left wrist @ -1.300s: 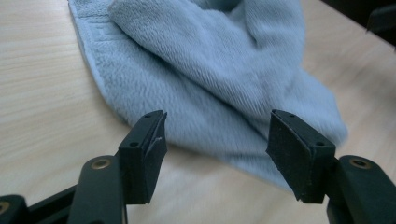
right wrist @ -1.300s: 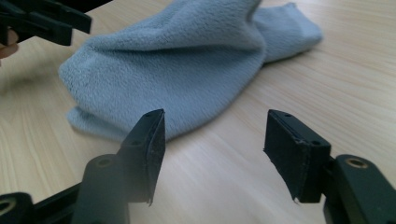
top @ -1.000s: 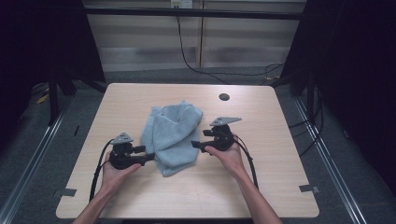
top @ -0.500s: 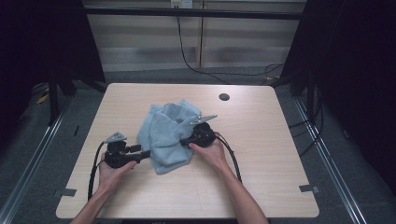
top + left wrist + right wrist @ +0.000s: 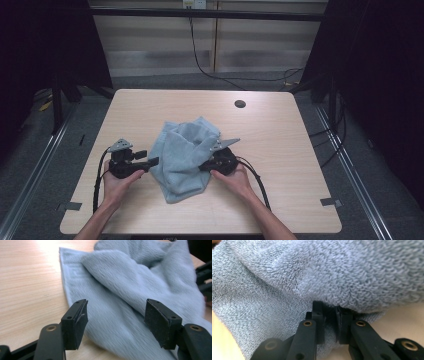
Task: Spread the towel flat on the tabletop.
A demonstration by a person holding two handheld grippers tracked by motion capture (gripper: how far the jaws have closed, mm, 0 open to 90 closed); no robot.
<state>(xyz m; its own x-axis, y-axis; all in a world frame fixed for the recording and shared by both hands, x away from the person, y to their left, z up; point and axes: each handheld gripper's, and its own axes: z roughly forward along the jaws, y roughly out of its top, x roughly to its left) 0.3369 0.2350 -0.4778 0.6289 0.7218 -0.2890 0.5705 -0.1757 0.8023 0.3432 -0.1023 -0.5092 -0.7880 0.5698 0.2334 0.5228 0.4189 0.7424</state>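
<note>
A crumpled light blue towel (image 5: 184,152) lies in a heap at the middle of the wooden table (image 5: 280,130). My left gripper (image 5: 153,161) rests at the towel's left edge. It is open, and the towel (image 5: 130,287) lies flat between and beyond its two pads (image 5: 160,325). My right gripper (image 5: 205,165) is pushed into the towel's right side. Its jaws are shut on a fold of the towel (image 5: 317,277), and the cloth drapes over their tips (image 5: 329,312).
A small dark round hole (image 5: 240,104) sits in the table near its far right. Black cables trail from both grippers toward the near edge. Bare tabletop surrounds the towel on all sides. Dark floor and rails flank the table.
My right gripper has moved left into the towel and closed on a fold. The towel has bunched and shifted slightly toward me. My left gripper has edged closer to the towel's left edge.
</note>
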